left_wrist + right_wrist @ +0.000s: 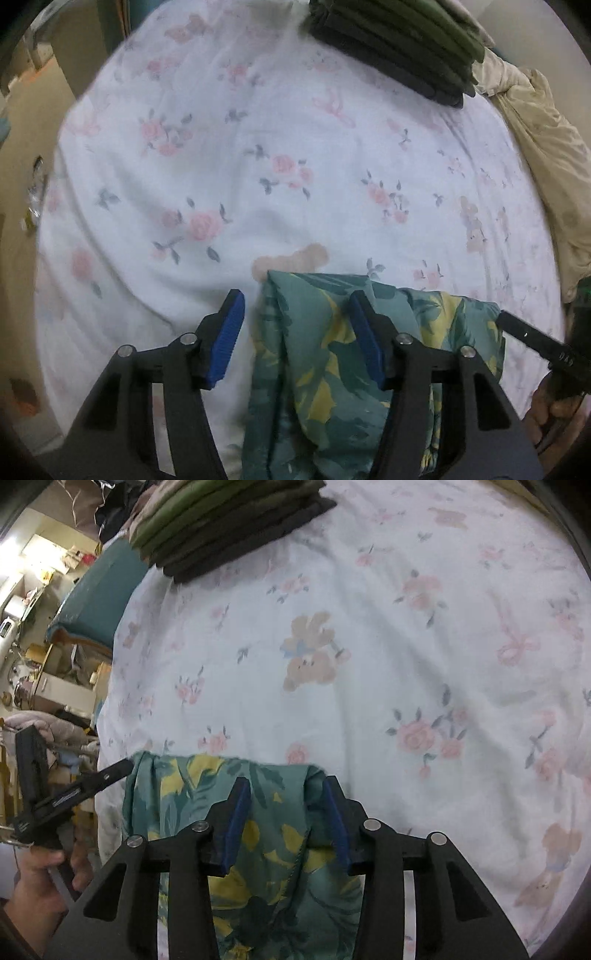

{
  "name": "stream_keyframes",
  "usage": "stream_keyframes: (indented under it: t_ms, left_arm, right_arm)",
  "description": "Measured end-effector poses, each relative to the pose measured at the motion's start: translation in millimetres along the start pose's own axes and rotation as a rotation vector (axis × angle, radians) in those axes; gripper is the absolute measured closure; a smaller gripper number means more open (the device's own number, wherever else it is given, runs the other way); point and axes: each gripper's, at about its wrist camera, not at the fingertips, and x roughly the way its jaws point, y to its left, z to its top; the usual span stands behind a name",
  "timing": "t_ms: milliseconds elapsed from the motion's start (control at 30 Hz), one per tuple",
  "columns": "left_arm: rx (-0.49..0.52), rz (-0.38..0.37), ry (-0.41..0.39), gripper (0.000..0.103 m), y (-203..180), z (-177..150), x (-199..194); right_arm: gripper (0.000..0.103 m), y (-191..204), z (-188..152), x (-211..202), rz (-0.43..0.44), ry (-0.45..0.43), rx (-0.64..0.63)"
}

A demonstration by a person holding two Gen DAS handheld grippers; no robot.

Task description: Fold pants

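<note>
A: Currently, where are the pants (325,354)?

B: At the near edge of the floral bedsheet (258,155), folded edge facing the far side, long axis running near-to-far under both tools. Stack of folded clothes (399,44) sits well apart at the far edge.

A: Left gripper (295,332)?

B: Jaws apart; right pad lies over the cloth, left pad over bare sheet. Not clenched on anything.

A: Right gripper (286,819)?

B: Straddles a bunched ridge of fabric. Pads look close to it; whether they pinch, I cannot tell.
</note>
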Motion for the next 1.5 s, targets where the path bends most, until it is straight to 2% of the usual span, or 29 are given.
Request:
stream_keyframes:
  t_ms: [33,67,133,233,400,467,533,600,700,733,800,867,933,1033,1067,1100,1167,1200,1233,1267,1300,1367,1400,1500]
  left_arm:
    - [-0.013,-0.02,0.013,0.059,0.1,-0.2,3.6]
    - [-0.017,-0.04,0.022,0.064,0.0,-0.2,5.4]
    - [-0.013,-0.065,0.016,0.099,-0.9,-0.8,3.8]
    - [0.016,-0.074,0.004,0.1,-8.9,-0.8,-1.4]
    - [0.035,-0.034,-0.023,0.102,-11.4,-0.4,-15.2]
    - [0.022,-0.025,-0.041,0.102,-5.7,1.5,-22.0]
    - [0.012,-0.006,-0.061,0.103,1.9,4.3,-25.2]
    - [0.012,0.005,-0.057,0.103,5.2,6.5,-22.5]
    - [0.009,0.016,-0.071,0.102,5.3,6.2,-23.2]
    - [-0.004,0.019,-0.076,0.1,5.4,5.8,-24.3]
    - [-0.034,-0.004,-0.065,0.1,8.3,4.5,-26.1]
    - [-0.021,0.058,-0.077,0.093,6.5,2.6,-31.4]
    - [0.017,0.119,-0.142,0.089,-0.4,-4.2,-45.8]
    - [0.128,0.025,-0.186,0.088,-24.2,-16.8,-57.8]
    - [0.18,-0.007,-0.182,0.088,-35.3,-23.2,-57.9]
    - [0.237,-0.055,-0.146,0.085,-47.8,-32.1,-52.3]
    - [0.303,-0.085,-0.058,0.085,-63.1,-43.9,-35.0]
    - [0.336,-0.075,0.014,0.085,-68.5,-53.9,-19.3]
    - [0.353,-0.048,0.057,0.085,-70.1,-58.7,-10.2]
    - [0.373,0.025,0.136,0.085,-67.0,-68.9,6.0]
    - [0.375,0.05,0.168,0.084,-62.3,-73.2,11.9]
    - [0.368,0.049,0.165,0.083,-52.7,-73.1,8.1]
    - [0.37,0.085,0.148,0.083,-49.9,-70.1,1.6]
    - [0.298,0.054,0.101,0.084,-36.9,-64.3,-17.4]
  right_arm:
    - [0.066,1.3,0.0,2.2,-0.005,0.004,-0.009]
    - [0.074,2.9,-0.1,4.0,-0.01,0.009,-0.022]
    - [0.092,6.5,-0.8,4.9,-0.013,0.009,-0.051]
    - [0.098,12.6,-0.3,0.0,-0.015,-0.004,-0.085]
    - [0.1,15.5,1.0,-8.0,-0.021,-0.018,-0.103]
    - [0.1,9.8,3.8,-16.7,-0.033,-0.05,-0.088]
    - [0.1,1.5,10.2,-20.0,-0.051,-0.073,-0.057]
    - [0.1,-9.6,12.0,-11.1,-0.045,-0.039,-0.013]
    - [0.099,-9.0,8.6,-5.3,-0.082,-0.03,-0.02]
    - [0.096,-7.1,8.7,-7.8,-0.078,-0.033,-0.02]
    - [0.094,-5.4,9.2,-17.6,-0.077,-0.055,-0.004]
    - [0.094,-6.0,8.0,-31.6,-0.093,-0.097,0.005]
    - [0.094,-2.2,4.8,-44.7,-0.088,-0.135,0.001]
    - [0.094,25.4,-8.2,-48.5,0.016,-0.116,-0.091]
    - [0.094,38.1,-14.8,-44.3,0.017,-0.101,-0.144]
    - [0.094,49.7,-20.3,-37.3,0.016,-0.082,-0.19]
    - [0.094,66.7,-30.3,-18.4,-0.007,-0.028,-0.275]
    - [0.094,72.2,-35.2,-6.9,-0.037,0.007,-0.31]
    - [0.094,73.1,-42.2,8.9,-0.103,0.061,-0.342]
    - [0.094,69.3,-46.6,18.7,-0.147,0.103,-0.347]
    - [0.098,61.1,-51.5,27.3,-0.192,0.148,-0.34]
    - [0.1,48.2,-55.7,24.1,-0.19,0.163,-0.314]
    - [0.1,47.5,-55.0,18.5,-0.187,0.158,-0.311]
    - [0.097,48.5,-57.6,-6.0,-0.161,0.117,-0.311]
